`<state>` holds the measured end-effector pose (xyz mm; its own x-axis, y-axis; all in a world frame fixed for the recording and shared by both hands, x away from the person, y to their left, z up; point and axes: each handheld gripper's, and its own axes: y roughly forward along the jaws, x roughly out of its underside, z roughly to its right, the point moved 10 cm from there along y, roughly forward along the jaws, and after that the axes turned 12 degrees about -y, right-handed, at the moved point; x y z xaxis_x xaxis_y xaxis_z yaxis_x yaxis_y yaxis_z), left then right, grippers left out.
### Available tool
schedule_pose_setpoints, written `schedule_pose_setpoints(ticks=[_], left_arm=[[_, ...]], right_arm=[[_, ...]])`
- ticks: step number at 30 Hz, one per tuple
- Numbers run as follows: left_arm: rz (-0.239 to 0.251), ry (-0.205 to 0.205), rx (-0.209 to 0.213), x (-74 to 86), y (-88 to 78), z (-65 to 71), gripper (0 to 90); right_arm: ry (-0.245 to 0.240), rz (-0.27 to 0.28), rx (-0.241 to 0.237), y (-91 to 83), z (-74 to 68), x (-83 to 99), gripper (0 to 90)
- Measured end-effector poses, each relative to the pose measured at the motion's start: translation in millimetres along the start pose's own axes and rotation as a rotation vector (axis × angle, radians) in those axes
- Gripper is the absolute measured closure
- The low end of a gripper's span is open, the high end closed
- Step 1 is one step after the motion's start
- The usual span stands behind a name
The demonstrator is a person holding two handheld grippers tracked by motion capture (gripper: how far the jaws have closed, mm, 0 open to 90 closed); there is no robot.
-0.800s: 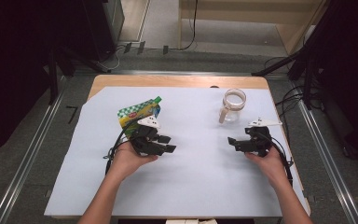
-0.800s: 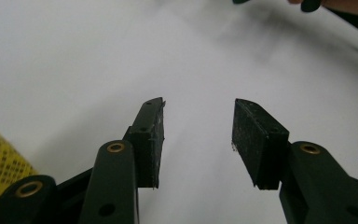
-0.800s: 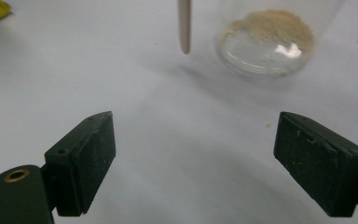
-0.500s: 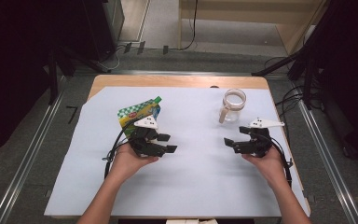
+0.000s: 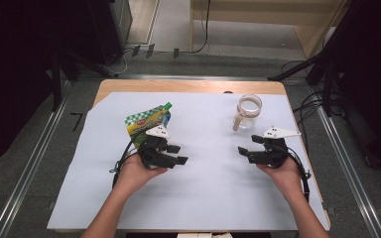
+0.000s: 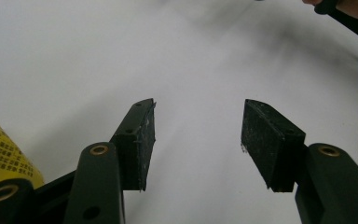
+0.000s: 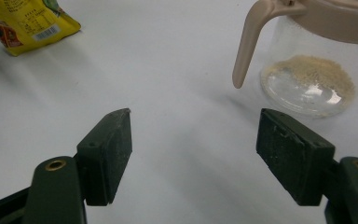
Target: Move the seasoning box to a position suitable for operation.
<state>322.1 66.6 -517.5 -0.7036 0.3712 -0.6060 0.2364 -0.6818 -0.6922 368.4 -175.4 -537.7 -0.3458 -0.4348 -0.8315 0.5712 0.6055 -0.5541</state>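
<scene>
Nothing is grasped yet: the left gripper point(image 5: 177, 154) and right gripper point(image 5: 246, 145) both hover with jaws spread and empty. The yellow pouch point(image 5: 146, 123) lies far-left, the glass pitcher point(image 5: 248, 111) far-right, both untouched. Since the earlier frames, the right gripper has edged left.

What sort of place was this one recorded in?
Probably a lab or recording workspace: a wooden table under a white sheet, metal floor rails, and loose cables beside dark equipment.
</scene>
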Motion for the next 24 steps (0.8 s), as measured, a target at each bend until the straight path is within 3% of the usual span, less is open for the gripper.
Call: schedule_pose_setpoints(ticks=[5,8,13,17,19,20,24], left_arm=[[-0.023,0.044,-0.021,4.3,4.6,1.3,41.4],[-0.020,0.061,-0.013,4.3,5.7,3.6,40.7],[-0.017,0.056,-0.007,4.1,-1.2,4.0,40.1],[-0.003,0.055,-0.010,3.4,-5.6,3.0,40.0],[0.001,0.055,-0.013,3.1,-6.3,2.5,39.9],[0.014,0.063,-0.034,2.3,-9.1,0.6,39.9],[0.038,0.048,-0.025,4.0,-15.7,0.9,40.7]], right_arm=[[0.019,-0.005,-0.009,0.1,1.8,1.9,29.9],[0.017,-0.007,-0.007,0.2,3.1,2.6,30.2],[0.035,0.000,0.000,1.1,8.3,2.9,31.2],[0.033,0.004,0.038,0.7,19.1,3.3,32.1],[0.053,0.009,0.056,0.4,26.4,4.2,32.6],[0.063,0.009,0.064,-0.1,30.5,5.4,33.0],[0.102,0.025,0.095,-2.5,47.5,8.6,33.4]])
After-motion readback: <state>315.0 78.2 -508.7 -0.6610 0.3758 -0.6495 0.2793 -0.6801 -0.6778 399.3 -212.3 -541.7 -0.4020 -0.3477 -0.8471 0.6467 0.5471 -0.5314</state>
